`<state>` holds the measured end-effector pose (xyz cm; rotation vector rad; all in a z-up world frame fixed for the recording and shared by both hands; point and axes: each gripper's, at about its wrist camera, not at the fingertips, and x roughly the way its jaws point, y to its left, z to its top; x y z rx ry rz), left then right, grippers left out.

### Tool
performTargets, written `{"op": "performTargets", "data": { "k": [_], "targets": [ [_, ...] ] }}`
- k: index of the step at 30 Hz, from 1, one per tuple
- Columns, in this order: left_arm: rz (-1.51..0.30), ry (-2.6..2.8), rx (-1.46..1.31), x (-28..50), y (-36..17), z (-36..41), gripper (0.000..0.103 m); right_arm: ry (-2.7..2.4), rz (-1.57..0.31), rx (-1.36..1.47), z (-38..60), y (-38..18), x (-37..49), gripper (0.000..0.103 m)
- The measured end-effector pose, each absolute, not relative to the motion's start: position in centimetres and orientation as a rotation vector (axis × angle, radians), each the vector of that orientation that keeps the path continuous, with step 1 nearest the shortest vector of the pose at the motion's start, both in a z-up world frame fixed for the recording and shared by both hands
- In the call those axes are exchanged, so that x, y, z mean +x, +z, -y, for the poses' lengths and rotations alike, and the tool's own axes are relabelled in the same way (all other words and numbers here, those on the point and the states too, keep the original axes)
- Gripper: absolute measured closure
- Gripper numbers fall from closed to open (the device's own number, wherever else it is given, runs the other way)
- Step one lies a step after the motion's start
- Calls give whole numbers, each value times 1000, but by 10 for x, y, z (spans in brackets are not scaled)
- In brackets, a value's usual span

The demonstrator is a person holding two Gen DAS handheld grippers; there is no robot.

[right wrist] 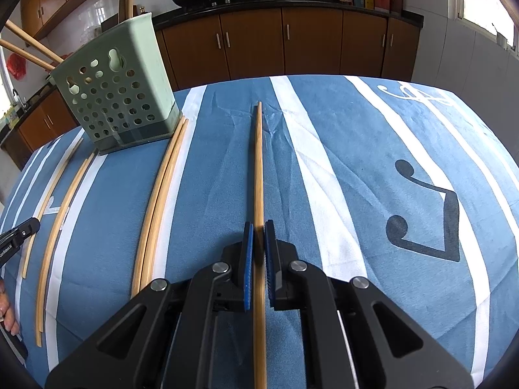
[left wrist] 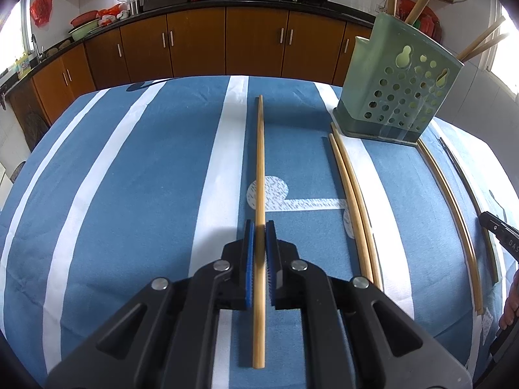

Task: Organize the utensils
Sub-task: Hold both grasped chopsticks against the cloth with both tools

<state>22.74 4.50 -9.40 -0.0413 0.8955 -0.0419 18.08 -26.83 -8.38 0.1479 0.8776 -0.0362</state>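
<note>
A: Both clamped? Where?

B: Yes. Left tongs (left wrist: 259, 227) pinch one long bamboo chopstick (left wrist: 259, 162) left of the green perforated plastic holder (left wrist: 392, 87); right tongs (right wrist: 258, 227) pinch another (right wrist: 258, 162) on its right, likely for lifting in.

A: Which way?

B: Lengthwise, tips pointing away across the blue striped table (left wrist: 146, 178).

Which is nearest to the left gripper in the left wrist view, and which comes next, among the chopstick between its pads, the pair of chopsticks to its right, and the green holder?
1. Chopstick: between the pads of the left gripper.
2. Pair of chopsticks: on the cloth, to the right.
3. Green holder: far right, at the back.
</note>
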Motion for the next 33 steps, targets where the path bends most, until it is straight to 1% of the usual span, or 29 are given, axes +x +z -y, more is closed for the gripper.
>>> {"op": "performTargets", "data": {
  "k": [6,12,18,33],
  "targets": [
    [-895,-54,-67,228,-94,-48,93,-36,-879,150,268,-84,181,95],
    [-896,-52,-65,228,-94,-48,93,-62,-882,93,259,-83,182,94],
    [-896,-40,-40,228,-94,-44,93,-34,-880,149,267,-84,182,94],
    [-894,-57,-104,227,-94,-52,93,-44,-882,128,265,-84,182,94]
  ]
}}
